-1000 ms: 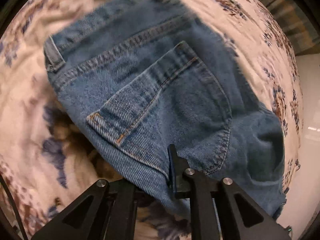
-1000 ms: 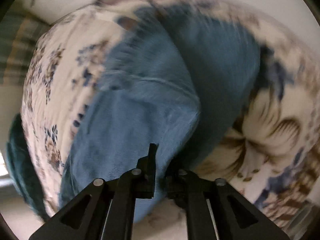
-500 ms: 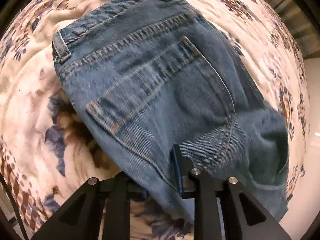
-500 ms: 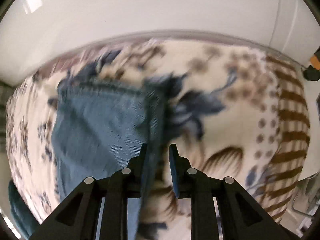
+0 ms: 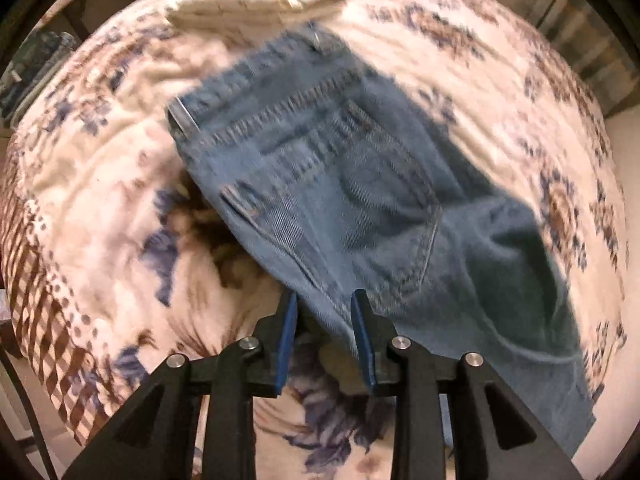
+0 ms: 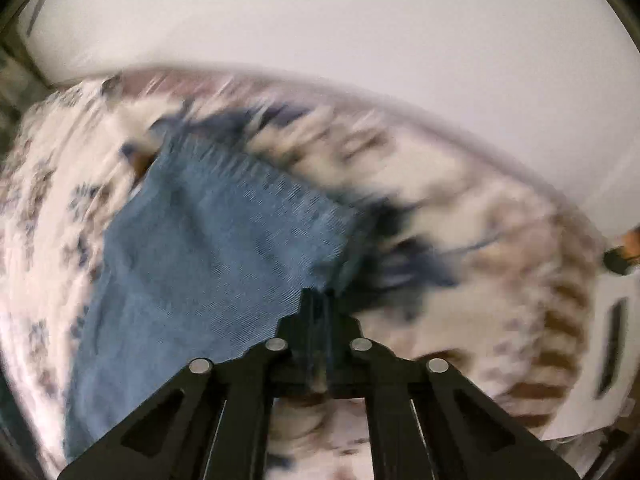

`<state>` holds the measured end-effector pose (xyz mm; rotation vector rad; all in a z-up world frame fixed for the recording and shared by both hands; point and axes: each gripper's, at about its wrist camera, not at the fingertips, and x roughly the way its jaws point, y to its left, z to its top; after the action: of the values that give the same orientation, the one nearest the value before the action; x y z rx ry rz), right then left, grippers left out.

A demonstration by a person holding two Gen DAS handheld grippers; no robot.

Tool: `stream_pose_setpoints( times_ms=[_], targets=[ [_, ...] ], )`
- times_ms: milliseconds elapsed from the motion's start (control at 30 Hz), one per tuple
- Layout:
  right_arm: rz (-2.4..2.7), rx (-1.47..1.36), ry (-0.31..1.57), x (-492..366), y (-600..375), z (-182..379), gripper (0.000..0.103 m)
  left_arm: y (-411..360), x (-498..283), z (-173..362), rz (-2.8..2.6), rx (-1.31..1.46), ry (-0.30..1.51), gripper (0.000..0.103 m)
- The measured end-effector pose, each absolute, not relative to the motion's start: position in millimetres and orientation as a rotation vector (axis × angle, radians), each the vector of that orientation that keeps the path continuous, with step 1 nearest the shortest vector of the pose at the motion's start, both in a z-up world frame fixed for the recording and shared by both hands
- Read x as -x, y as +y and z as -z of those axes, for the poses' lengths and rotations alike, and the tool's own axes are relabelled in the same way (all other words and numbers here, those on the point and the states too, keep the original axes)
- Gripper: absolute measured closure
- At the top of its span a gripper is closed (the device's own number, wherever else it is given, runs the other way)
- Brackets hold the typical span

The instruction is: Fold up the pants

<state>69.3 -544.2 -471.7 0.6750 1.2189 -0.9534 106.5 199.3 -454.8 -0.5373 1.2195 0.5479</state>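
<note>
The left gripper [image 5: 324, 308], low in the frame's centre, points steeply down, its jaws just opening, blue pads parted. The right gripper [image 6: 318, 300] has snapped together, fingers meeting.

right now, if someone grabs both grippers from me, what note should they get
Left gripper: jaws have just been opening, apart now over the jeans' side edge, below the back pocket; nothing pinched.
Right gripper: just closed, shut at the jeans' edge; blur hides whether denim is caught.
Things: jeans lie on the floral blanket, back pocket up.
Done: jeans look folded over at least once.
Left: check the right grip, make any remaining fold, flatten.
</note>
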Motion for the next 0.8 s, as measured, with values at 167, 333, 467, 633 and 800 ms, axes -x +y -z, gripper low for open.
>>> stream_pose_setpoints(
  times_ms=[167,333,467,633,800],
  targets=[
    [0.757,-0.99,1.361,-68.9,-539.9,495.5,0.1,219.3,-122.3,439.6,-0.483,0.545,1.173,0.069],
    [0.52,-0.673,1.378,-122.8,-418.4,441.4,0.019,251.8,-167.9,424.1,-0.38,0.451,1.222,0.066],
    [0.264,-0.608,1.457,-175.5,-292.3,453.6,0.018,291.0,-217.9,429.4,-0.322,0.359,1.294,0.056],
    [0.114,-0.686,1.535,-216.6,-182.4,495.0,0.018,340.7,-276.3,468.3,-0.266,0.255,1.423,0.056],
    [0.048,-0.576,1.576,-240.1,-126.9,510.0,0.018,365.4,-299.8,517.4,-0.107,0.409,1.559,0.053]
  ],
)
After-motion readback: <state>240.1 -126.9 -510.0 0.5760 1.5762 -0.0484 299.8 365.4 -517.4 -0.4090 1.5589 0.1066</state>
